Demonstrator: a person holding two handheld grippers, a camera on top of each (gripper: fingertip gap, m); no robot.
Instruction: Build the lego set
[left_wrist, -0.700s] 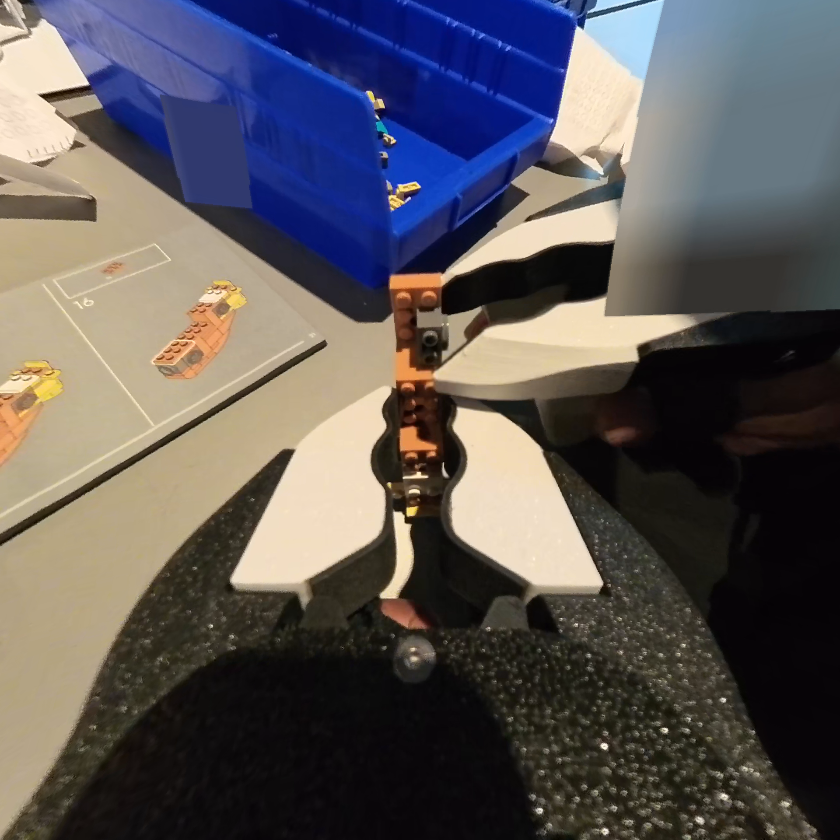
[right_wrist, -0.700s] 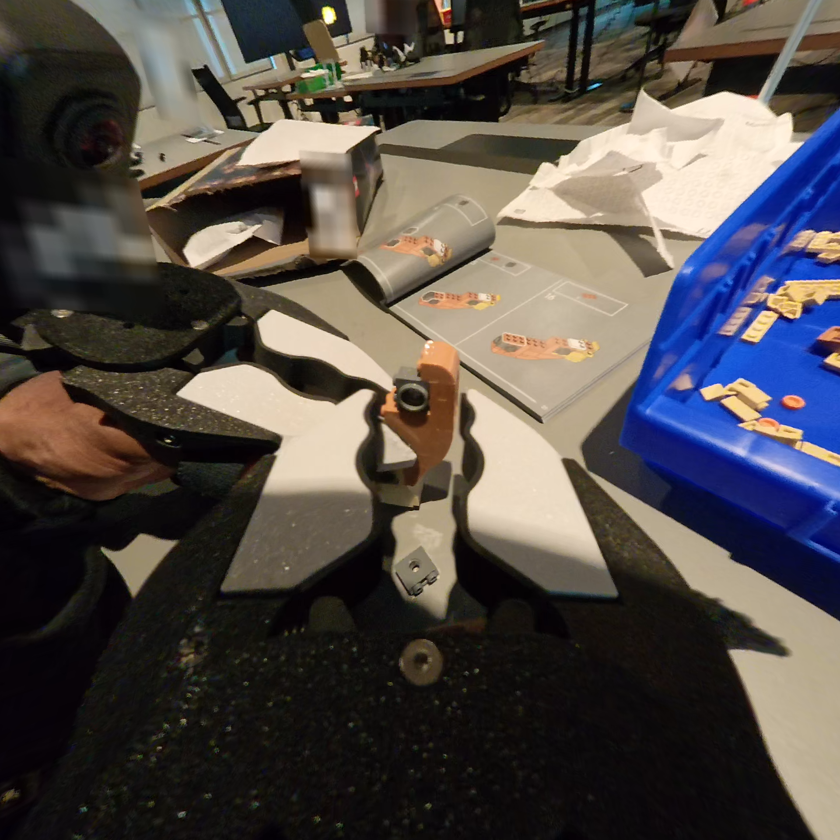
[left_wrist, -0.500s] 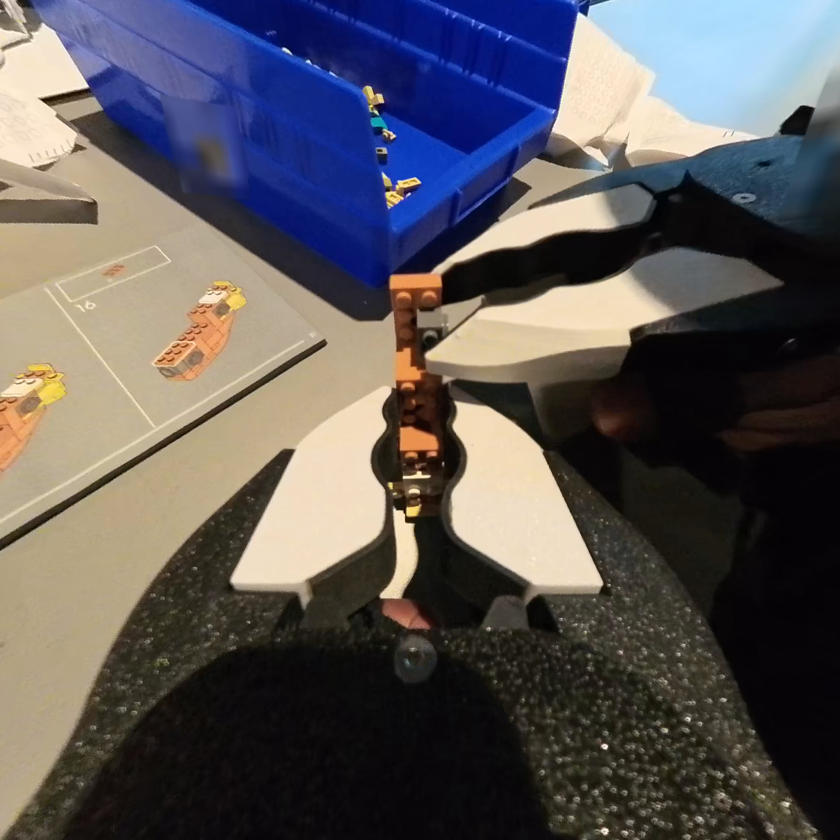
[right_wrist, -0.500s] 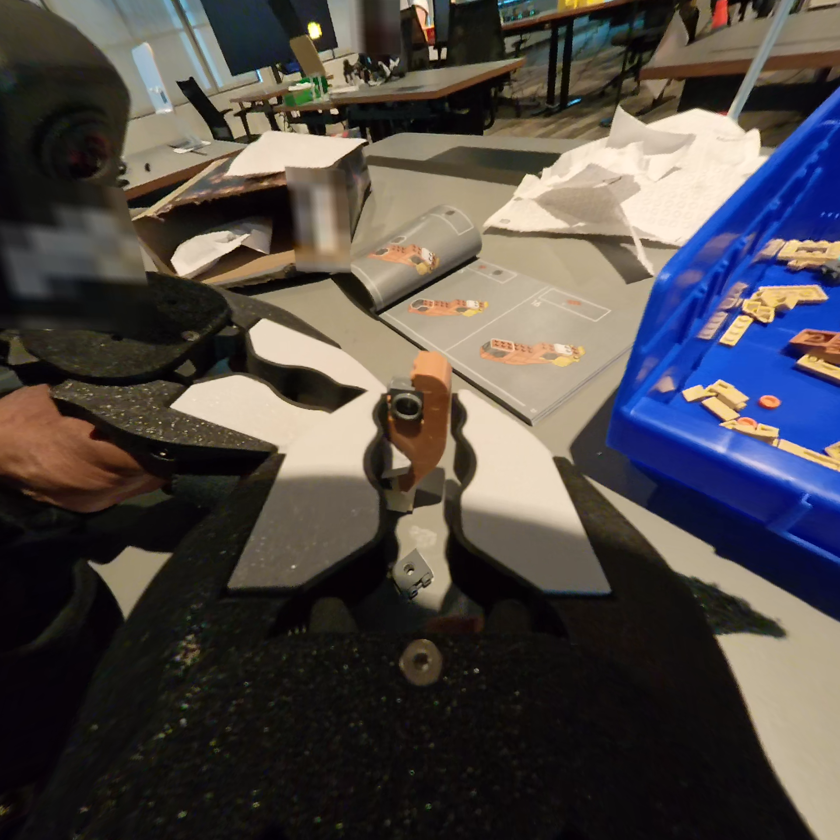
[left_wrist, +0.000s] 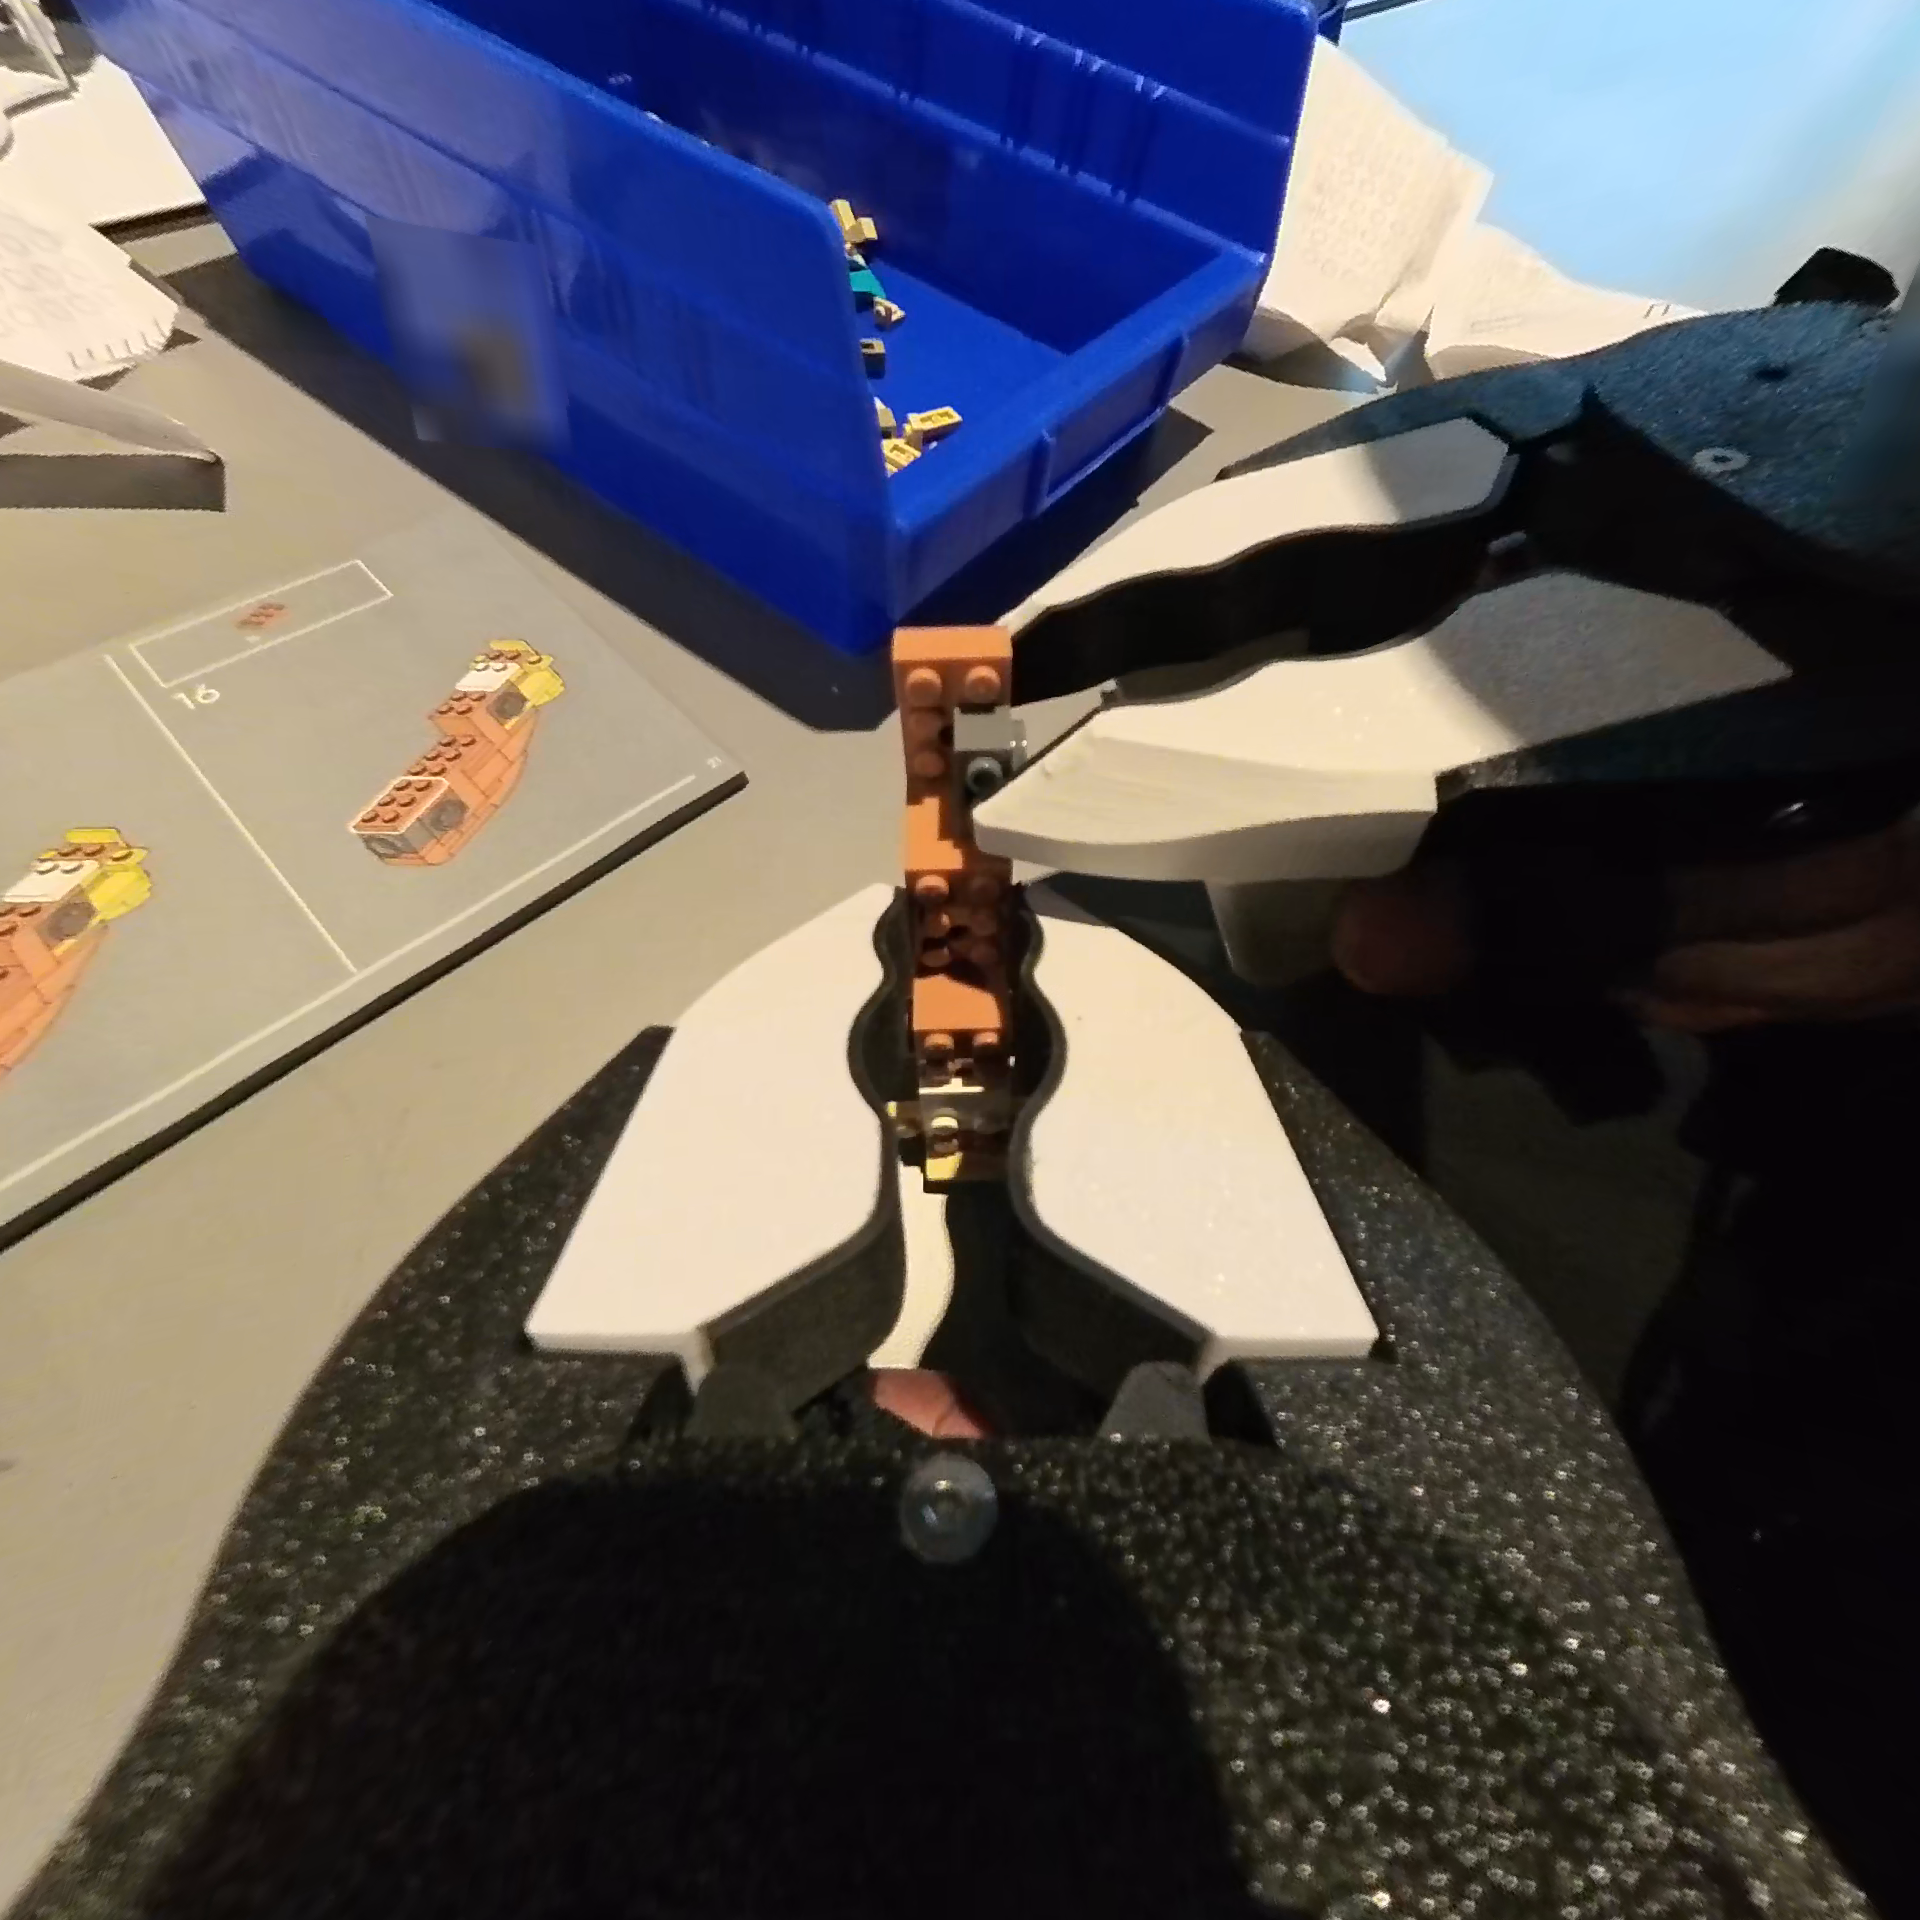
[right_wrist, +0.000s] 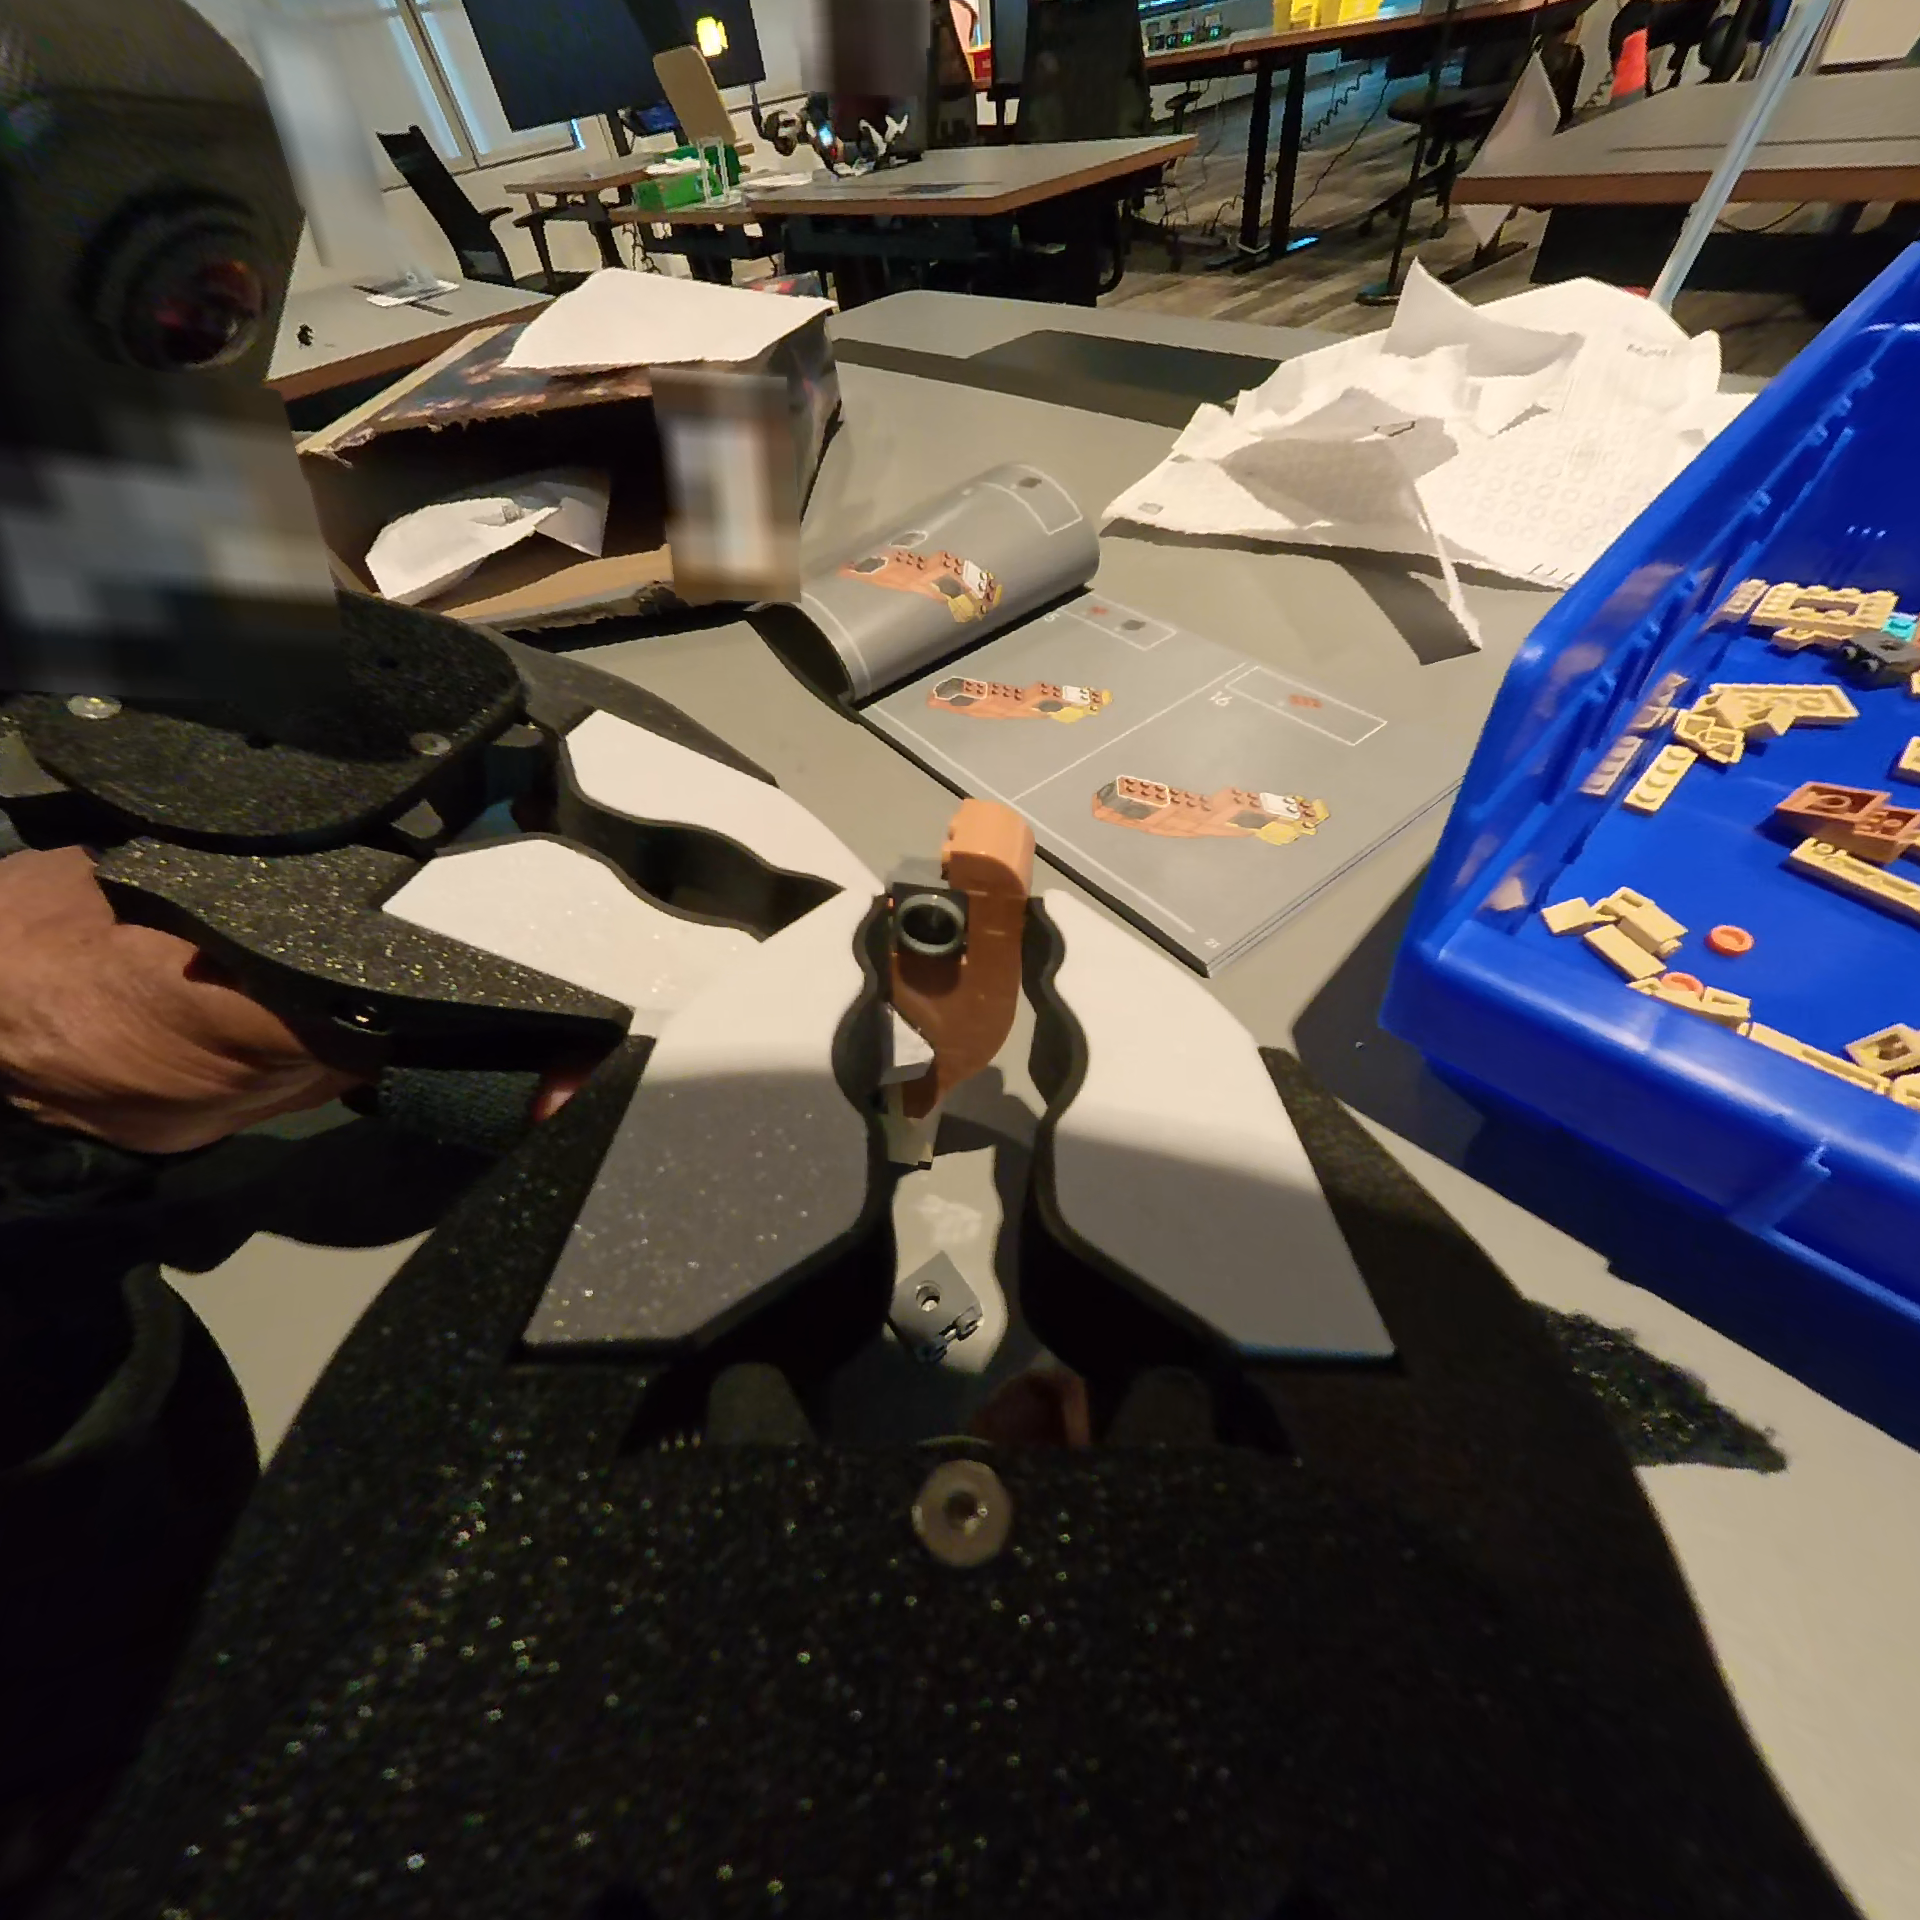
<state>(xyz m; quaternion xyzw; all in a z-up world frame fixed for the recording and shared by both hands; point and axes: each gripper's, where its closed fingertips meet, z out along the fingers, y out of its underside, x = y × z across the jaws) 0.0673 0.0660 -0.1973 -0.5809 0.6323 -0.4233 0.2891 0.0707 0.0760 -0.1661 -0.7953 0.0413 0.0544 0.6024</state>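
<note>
Gripping the orange-brown brick lego assembly (left_wrist: 956, 940) at its lower end: left gripper (left_wrist: 958, 935), fingers clamped tight, assembly upright above the grey tabletop (left_wrist: 156, 1299). Flanking the assembly's upper part and its small dark grey brick (left_wrist: 985, 743): right gripper (left_wrist: 1013, 727), fingers apart; contact not determinable. Second grey brick (right_wrist: 940, 1317) lying loose on the tabletop. Blue plastic bin (right_wrist: 1662, 1060) of tan pieces towards the far right edge; open instruction booklet (left_wrist: 312, 831) beside it.

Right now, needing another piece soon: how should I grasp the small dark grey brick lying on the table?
I'd come straight down on the dark grey brick and pinch its opposite side walls: it lies low on the table, holed face up.
</note>
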